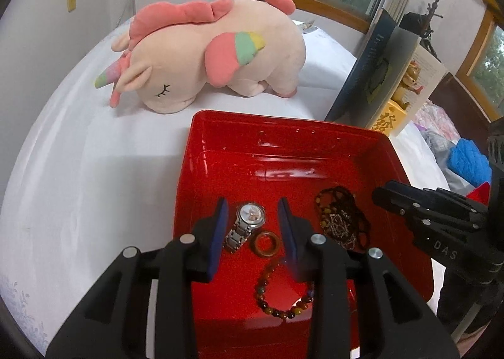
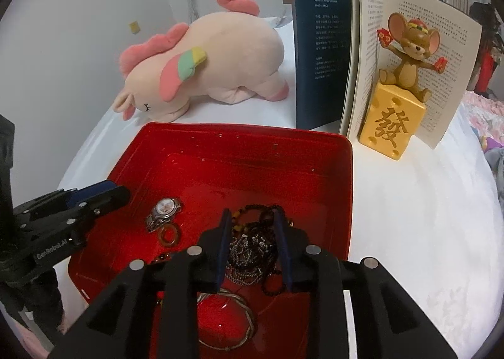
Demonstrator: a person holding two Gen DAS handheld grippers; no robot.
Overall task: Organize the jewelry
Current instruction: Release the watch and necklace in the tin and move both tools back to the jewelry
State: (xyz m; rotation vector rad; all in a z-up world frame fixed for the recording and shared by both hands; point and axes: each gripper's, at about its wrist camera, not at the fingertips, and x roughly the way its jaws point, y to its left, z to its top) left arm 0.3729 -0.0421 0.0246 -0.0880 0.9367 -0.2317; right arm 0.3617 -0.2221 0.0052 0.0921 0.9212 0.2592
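A red tray [image 1: 283,122] [image 2: 239,132] lies on the white bed. In it are a silver watch [image 1: 249,217] [image 2: 163,212], a brown ring [image 1: 266,244] [image 2: 168,234], an amber bead bracelet [image 1: 277,302], a heap of dark necklaces [image 1: 341,223] [image 2: 249,245] and a thin wire bangle [image 2: 230,321]. My left gripper [image 1: 253,205] [image 2: 118,191] hangs open just over the watch, one blue pad on each side of it. My right gripper [image 2: 252,214] [image 1: 386,193] stands open astride the necklace heap, and I see no pad pressing on it.
A pink plush unicorn [image 1: 214,53] [image 2: 204,66] lies behind the tray. An open book [image 2: 352,43] [image 1: 368,72] stands at the back right, with a mouse figurine on a yellow block [image 2: 390,119] in front of it. Clothes [image 1: 469,163] lie at the far right.
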